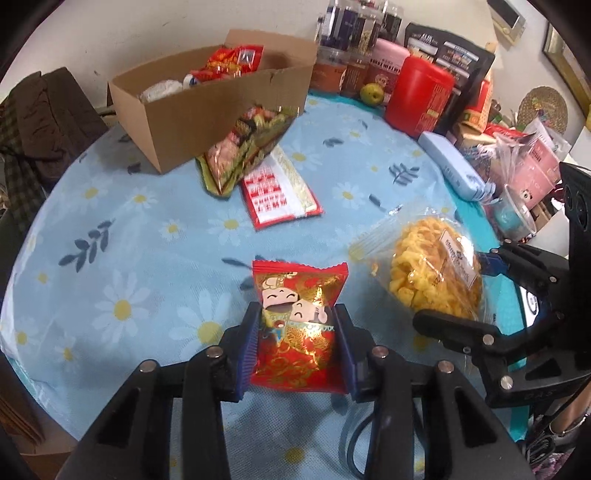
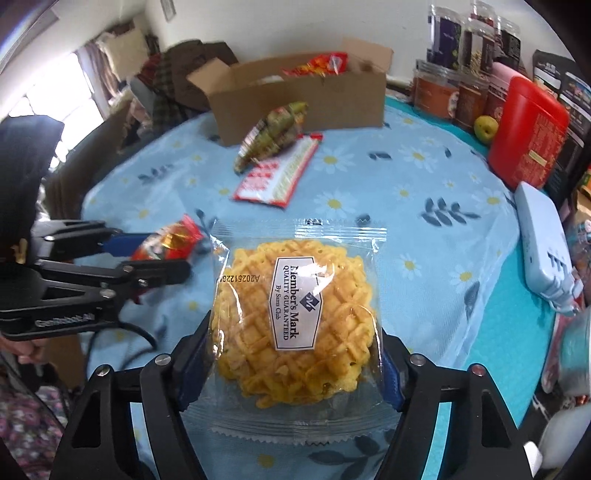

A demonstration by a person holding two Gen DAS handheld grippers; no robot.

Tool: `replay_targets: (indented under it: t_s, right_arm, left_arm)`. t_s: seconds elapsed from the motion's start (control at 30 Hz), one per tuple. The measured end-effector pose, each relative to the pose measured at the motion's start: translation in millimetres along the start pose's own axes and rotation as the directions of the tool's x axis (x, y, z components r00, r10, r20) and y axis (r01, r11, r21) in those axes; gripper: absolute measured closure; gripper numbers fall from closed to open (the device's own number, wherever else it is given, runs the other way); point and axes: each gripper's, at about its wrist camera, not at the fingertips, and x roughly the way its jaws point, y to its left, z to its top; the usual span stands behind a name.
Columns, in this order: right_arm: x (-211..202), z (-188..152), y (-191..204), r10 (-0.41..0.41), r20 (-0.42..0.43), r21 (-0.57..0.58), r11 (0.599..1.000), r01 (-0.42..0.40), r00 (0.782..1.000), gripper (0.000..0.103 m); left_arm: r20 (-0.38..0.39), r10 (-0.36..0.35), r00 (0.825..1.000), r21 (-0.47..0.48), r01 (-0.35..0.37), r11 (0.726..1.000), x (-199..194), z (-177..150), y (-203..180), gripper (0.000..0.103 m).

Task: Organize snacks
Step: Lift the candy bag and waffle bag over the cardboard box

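Snacks are gripped over the table (image 1: 155,236): red packet (image 1: 295,328) in the left hand-held gripper (image 1: 297,347), waffle (image 2: 295,325) in the right hand-held gripper (image 2: 291,365). Slick wrappers could slip before the far box (image 1: 207,110) is reached.

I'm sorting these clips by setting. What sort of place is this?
Most likely a lived-in home, at a dining or living-room table. A daisy-print tablecloth covers it, jars and tins of food stand along the wall, and clothes are piled on furniture behind the cardboard box.
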Motion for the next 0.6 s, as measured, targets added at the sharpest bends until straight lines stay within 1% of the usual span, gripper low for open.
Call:
replay_targets:
  t_s: [0.07, 0.13, 0.3, 0.43, 0.6]
  right_arm:
    - [-5, 5, 2, 0.028, 0.024, 0.001, 1.0, -0.028, 0.999, 0.029]
    - [-9, 10, 5, 0.04, 0.041, -0.002, 0.999, -0.04, 0.998, 0.029]
    - [-19, 28, 13, 0.041, 0.097, -0.033, 0.999, -0.038, 0.994, 0.029]
    - [-31, 47, 18, 0.067, 0.153, -0.057, 0.997, -0.059, 0.986, 0.029]
    - [-45, 74, 24, 0.073, 0.221, -0.107, 0.993, -0.05, 0.972, 0.029]
  left_arm:
    - [0.018, -0.001, 1.0, 0.0, 0.001, 1.0, -7, 3, 1, 0.065]
    - [0.032, 0.012, 0.999, 0.001, -0.012, 1.0, -12, 8, 1, 0.065]
    - [0.105, 0.03, 0.994, 0.018, -0.032, 0.999, -35, 23, 1, 0.065]
    - [0.167, 0.032, 0.985, 0.025, -0.037, 0.999, -51, 40, 4, 0.065]
    - [0.245, 0.037, 0.969, 0.04, -0.048, 0.998, -69, 64, 8, 0.065]
